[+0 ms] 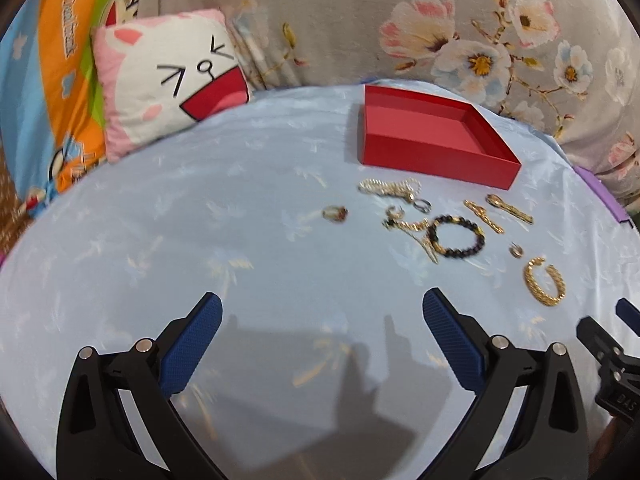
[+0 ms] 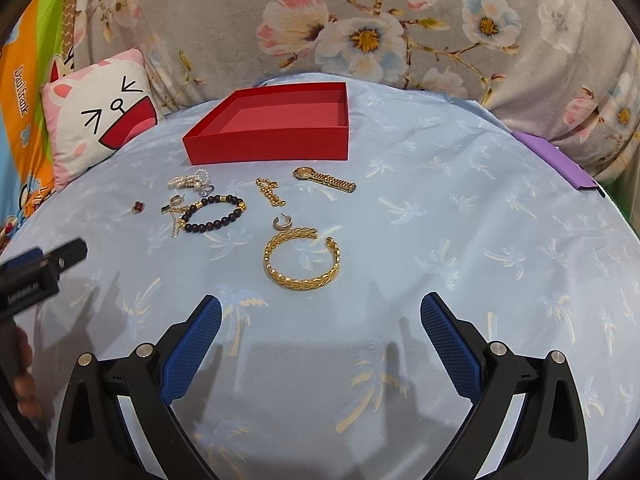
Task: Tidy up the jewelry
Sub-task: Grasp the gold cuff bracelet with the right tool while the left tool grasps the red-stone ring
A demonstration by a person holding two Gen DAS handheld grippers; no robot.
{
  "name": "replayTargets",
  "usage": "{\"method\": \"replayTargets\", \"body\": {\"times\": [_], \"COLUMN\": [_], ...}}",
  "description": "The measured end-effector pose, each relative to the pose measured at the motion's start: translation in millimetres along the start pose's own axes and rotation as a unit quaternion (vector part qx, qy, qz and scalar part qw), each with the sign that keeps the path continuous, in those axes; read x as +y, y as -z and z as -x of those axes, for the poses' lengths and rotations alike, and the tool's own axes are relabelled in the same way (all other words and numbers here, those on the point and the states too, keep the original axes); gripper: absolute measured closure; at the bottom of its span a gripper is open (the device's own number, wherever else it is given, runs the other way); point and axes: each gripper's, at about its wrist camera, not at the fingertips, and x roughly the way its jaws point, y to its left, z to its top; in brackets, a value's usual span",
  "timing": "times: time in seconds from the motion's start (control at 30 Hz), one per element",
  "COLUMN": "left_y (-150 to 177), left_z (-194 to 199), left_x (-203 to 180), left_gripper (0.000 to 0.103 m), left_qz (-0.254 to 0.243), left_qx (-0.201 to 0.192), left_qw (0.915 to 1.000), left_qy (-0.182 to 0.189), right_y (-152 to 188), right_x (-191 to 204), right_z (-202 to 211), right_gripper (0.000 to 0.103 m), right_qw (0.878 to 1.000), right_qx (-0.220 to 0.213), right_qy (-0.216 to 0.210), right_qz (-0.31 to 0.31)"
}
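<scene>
Left gripper (image 1: 322, 312) and right gripper (image 2: 320, 312), each with black arms and blue textured pads, hover above a pale blue cloth with a palm-tree print (image 2: 460, 240); the jaws of both stand wide apart and grip nothing; what lies under the cloth cannot be told.

Open, shallow red cardboard box (image 2: 276, 128) at the far side of the cloth, its inside bare; the jewelry lies loose on the cloth just in front of it.

Gold leaf-pattern open bangle (image 2: 303, 258) nearest the right gripper, directly ahead of its jaws; small hoop earring (image 2: 282, 223) just beyond the bangle; dark bead bracelet with gold spacers (image 2: 214, 213) to the left of these, touching a tangle of gold chain and small charms (image 2: 175, 213); gold wristwatch with link band (image 2: 325, 178) close before the box front; short gold beaded chain (image 2: 270, 191) between watch and bracelet; cluster of pearl-like beads with a silver ring (image 2: 192, 181) near the left front corner of the box; small ring with a dark red clover-shaped top (image 2: 138, 207) farthest left, apart from the rest; in the left wrist view this ring is blurred.

White and pink cushion with a cartoon face (image 1: 168, 80) beside the cloth; grey floral fabric (image 2: 360, 20) behind it.
</scene>
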Motion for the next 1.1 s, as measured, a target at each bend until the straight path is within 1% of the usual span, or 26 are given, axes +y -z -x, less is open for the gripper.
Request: {"method": "replayTargets", "body": {"times": [0.1, 0.17, 0.23, 0.37, 0.5, 0.6, 0.7, 0.77, 0.8, 0.87, 0.9, 0.97, 1.03, 1.1], "left_y": [-14, -19, -21, -18, -16, -16, -15, -16, -16, -16, -16, -17, -18, -20], "left_z": [-9, -13, -16, -23, -31, -33, -30, -29, -30, -34, -37, -42, -47, -51], "left_x": [-1, -6, -10, -14, -9, -3, -3, -2, -2, 0, 3, 9, 16, 21], "left_gripper": [0.005, 0.005, 0.005, 0.005, 0.005, 0.005, 0.005, 0.005, 0.005, 0.005, 0.005, 0.005, 0.005, 0.005], "left_qz": [-0.013, -0.024, -0.032, -0.03, -0.015, -0.004, -0.011, -0.013, -0.012, -0.008, -0.003, 0.014, 0.033, 0.046], "left_qx": [0.008, 0.007, 0.006, 0.004, 0.012, 0.015, -0.002, -0.004, -0.002, 0.009, 0.016, 0.029, 0.035, 0.037], "left_qw": [0.9998, 0.9996, 0.9994, 0.9994, 0.9995, 0.9994, 0.9999, 0.9999, 0.9998, 0.9997, 0.9996, 0.999, 0.998, 0.9975], "left_qy": [0.012, 0.011, 0.013, 0.018, 0.026, 0.029, 0.008, 0.01, 0.013, 0.019, 0.024, 0.033, 0.04, 0.039], "right_y": [0, -1, -4, -18, -35, -38, -38, -36, -34, -33, -32, -33, -33, -33], "right_x": [-1, -2, -2, -2, -5, 0, 5, 7, 7, 7, 8, 7, 7, 7], "right_z": [-2, -6, -11, -22, -42, -58, -67, -72, -75, -76, -75, -75, -75, -74], "right_gripper": [0.005, 0.011, 0.014, 0.019, 0.02, 0.021, 0.024, 0.025, 0.028, 0.035, 0.037, 0.047, 0.047, 0.047], "right_qw": [1.0, 1.0, 0.999, 0.997, 0.995, 0.994, 0.994, 0.994, 0.993, 0.994, 0.994, 0.995, 0.995, 0.995], "right_qx": [0.006, 0.016, 0.028, 0.059, 0.091, 0.104, 0.104, 0.106, 0.111, 0.104, 0.101, 0.096, 0.093, 0.092], "right_qy": [-0.009, -0.011, -0.003, -0.023, -0.037, -0.032, -0.022, -0.016, -0.017, -0.017, -0.018, -0.021, -0.022, -0.025], "right_qz": [-0.001, 0.002, 0.017, 0.037, 0.032, 0.027, 0.029, 0.03, 0.029, 0.026, 0.027, 0.025, 0.026, 0.028]}}
